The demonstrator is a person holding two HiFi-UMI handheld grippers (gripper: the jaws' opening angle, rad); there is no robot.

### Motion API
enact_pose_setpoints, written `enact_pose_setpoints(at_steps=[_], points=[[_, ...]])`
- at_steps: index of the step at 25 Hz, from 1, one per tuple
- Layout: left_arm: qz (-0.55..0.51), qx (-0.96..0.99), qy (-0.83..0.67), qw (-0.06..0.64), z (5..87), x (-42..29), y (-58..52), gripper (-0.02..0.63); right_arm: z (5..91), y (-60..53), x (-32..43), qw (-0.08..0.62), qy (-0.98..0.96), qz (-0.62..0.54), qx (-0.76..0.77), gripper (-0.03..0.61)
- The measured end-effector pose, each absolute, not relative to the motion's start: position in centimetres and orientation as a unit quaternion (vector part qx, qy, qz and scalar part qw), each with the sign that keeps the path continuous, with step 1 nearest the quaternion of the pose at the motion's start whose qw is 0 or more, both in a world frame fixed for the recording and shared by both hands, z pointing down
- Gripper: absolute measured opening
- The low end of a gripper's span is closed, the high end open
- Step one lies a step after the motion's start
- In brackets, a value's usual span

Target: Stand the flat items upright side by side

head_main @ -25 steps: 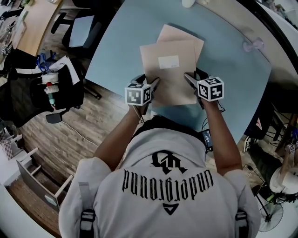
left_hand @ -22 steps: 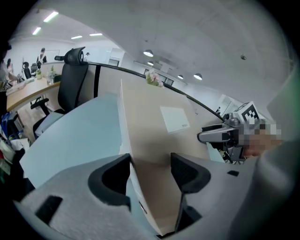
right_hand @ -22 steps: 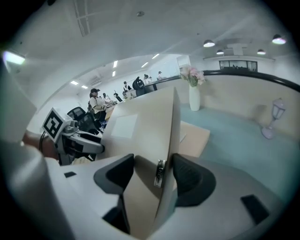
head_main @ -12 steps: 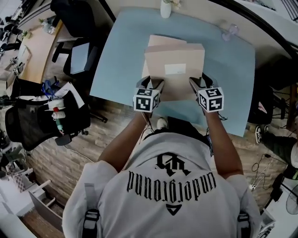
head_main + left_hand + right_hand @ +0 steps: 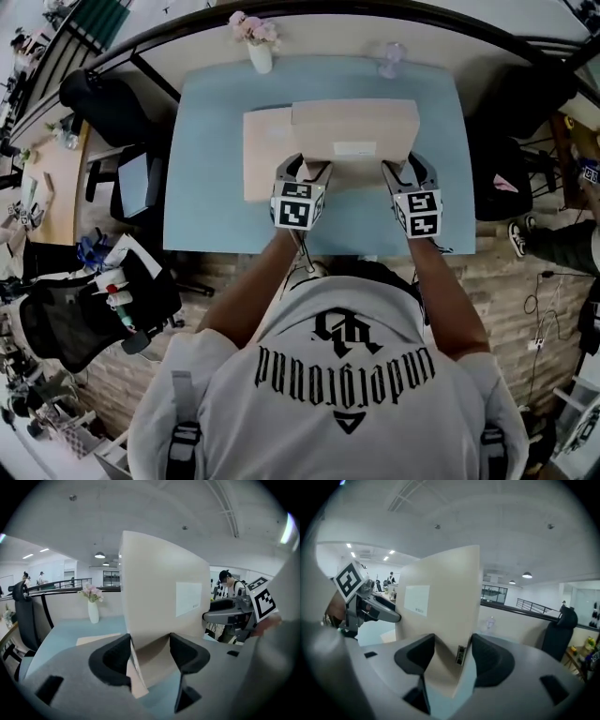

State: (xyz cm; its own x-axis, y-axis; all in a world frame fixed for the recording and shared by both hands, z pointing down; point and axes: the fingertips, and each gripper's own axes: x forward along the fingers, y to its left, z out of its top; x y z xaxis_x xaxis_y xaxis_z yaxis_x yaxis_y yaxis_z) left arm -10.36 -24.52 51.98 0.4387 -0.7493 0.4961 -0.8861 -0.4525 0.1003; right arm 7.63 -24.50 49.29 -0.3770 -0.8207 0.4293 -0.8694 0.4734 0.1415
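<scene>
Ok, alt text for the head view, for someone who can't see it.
The left gripper and right gripper hold a tan cardboard mailer with a white label upright over a pale blue table, jaws just closing further on its lower corners. A second tan mailer lies flat to its left.

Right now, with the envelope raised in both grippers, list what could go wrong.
1. The left gripper and right gripper, jaws having just closed further, pinch the raised envelope only at its bottom corners; it could flop or slip.
2. Set down on the flat envelope, its edge might skid.
3. Pushed back, it could topple the vase.
</scene>
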Motion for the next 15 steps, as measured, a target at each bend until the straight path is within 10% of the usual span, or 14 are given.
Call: enact_pose_setpoints(at_steps=[15], points=[[0.231, 0.828, -0.486, 0.158, 58.0, 3.5, -32.5, 0.265, 54.0, -31.7, 21.0, 0.208, -0.812, -0.001, 0.546, 0.249]])
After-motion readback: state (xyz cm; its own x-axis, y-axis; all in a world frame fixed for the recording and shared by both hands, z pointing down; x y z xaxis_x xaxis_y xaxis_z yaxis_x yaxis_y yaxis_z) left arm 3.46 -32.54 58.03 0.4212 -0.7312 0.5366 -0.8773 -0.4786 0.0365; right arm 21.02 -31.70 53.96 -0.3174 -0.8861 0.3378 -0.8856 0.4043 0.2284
